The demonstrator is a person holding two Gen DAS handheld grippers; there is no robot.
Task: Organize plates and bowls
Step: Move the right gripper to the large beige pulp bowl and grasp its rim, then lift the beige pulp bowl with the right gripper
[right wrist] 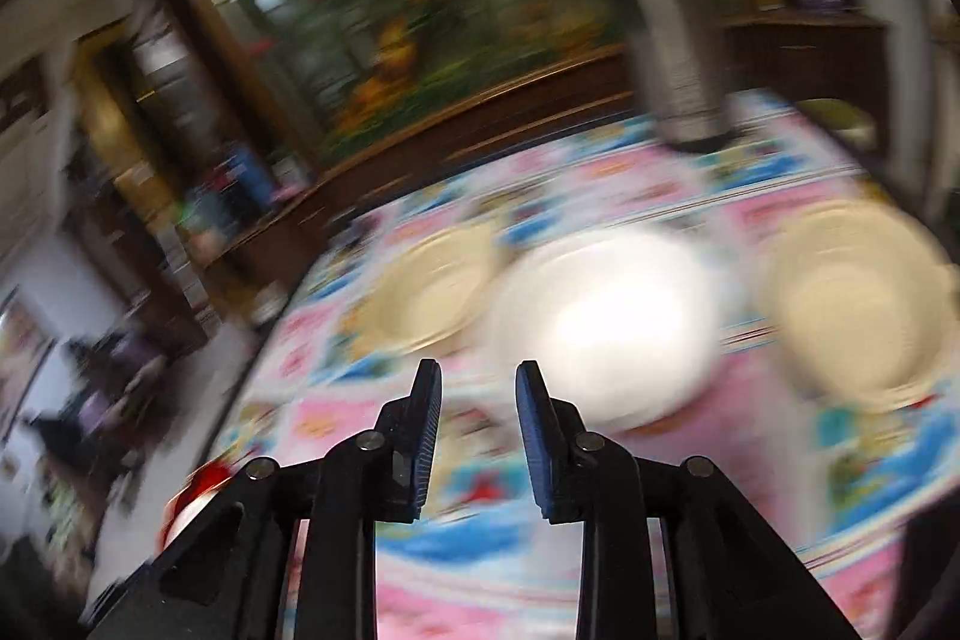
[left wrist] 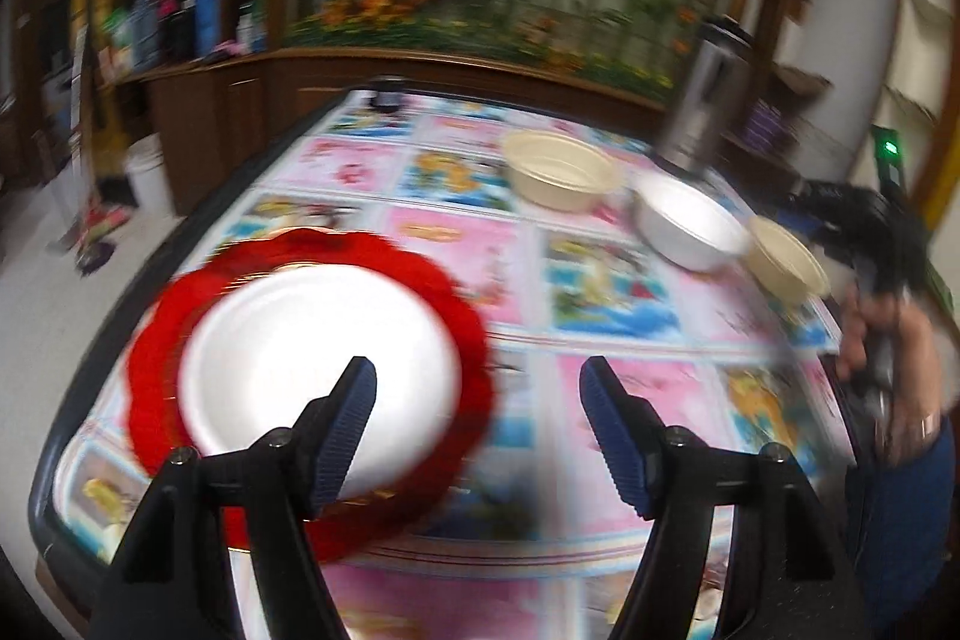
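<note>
On the table covered with a pink and blue cartoon-print cloth, a round white plate lies on top of a larger red plate with a scalloped rim. The left gripper hangs above the cloth with its blue ribbed fingers spread wide and nothing between them; its left finger overlaps the near edge of the white plate in view, but whether it touches is unclear.

Taking the white plate as landmark, three bowls stand in a diagonal row well apart from it, beyond and to its right. The farthest is a cream round bowl; next to that sits a white round bowl, and just beside that a second, smaller-looking cream bowl near the table's right edge. A tall brushed-steel flask with a black lid stands behind the white bowl.

The right wrist view is heavily blurred. The right gripper is partly open, its fingers holding nothing, poised over the cloth. Ahead of it lie the same three bowls: cream bowl, white bowl, second cream bowl. A sliver of the red plate shows at lower left.
</note>
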